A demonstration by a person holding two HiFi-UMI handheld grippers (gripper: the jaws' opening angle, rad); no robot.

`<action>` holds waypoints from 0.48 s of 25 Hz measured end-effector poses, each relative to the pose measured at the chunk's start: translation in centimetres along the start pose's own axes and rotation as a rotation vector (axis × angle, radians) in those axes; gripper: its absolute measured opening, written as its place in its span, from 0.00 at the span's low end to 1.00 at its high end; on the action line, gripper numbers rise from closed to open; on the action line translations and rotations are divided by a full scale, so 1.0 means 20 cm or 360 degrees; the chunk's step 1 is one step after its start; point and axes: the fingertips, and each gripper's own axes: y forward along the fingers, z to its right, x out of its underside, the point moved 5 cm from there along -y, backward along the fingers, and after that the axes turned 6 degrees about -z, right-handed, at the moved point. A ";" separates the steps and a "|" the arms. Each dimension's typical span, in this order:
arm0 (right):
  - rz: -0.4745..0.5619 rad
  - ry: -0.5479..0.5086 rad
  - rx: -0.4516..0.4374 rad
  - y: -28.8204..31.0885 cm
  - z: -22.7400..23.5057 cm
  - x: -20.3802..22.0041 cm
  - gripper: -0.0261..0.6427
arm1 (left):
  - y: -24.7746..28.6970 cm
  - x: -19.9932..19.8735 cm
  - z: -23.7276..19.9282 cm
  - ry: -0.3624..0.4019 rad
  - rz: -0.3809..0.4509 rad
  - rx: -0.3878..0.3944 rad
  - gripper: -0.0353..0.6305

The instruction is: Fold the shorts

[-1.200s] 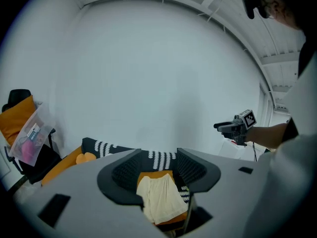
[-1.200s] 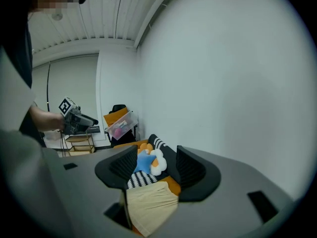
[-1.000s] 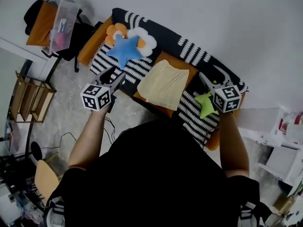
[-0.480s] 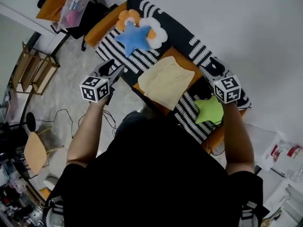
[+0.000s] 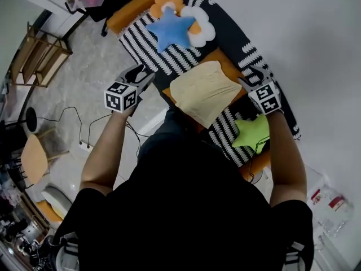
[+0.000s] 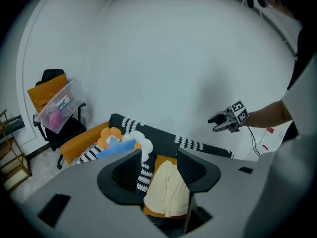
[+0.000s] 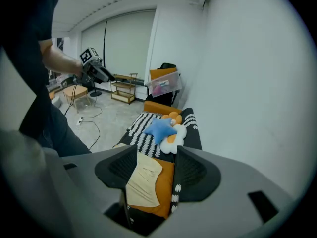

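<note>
- Head view: my left gripper and right gripper have dropped toward the yellow shorts, centre frame.
- Both sets of fingers wide, empty; I judge folding unstarted.

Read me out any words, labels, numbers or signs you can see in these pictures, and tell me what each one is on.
No text can be read anywhere.
Clear bag on the black chair: a white label, too small to read.
Red-labelled containers at the head view's lower right: blurred.
Cubes on the left gripper and right gripper: black-and-white square marker patterns only, no letters.
</note>
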 end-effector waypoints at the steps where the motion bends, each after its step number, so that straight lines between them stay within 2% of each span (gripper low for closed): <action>1: -0.0033 -0.0017 -0.0023 0.06 0.00 -0.01 0.42 | 0.04 0.03 -0.04 -0.0009 -0.0013 0.0003 0.41; 5: -0.0146 -0.0059 -0.0110 0.31 0.04 0.00 0.42 | 0.21 0.11 -0.18 -0.0011 -0.0073 0.0043 0.41; 12: -0.0335 -0.0071 -0.0226 0.69 0.07 0.10 0.41 | 0.48 0.37 -0.33 0.0044 -0.0266 0.0184 0.41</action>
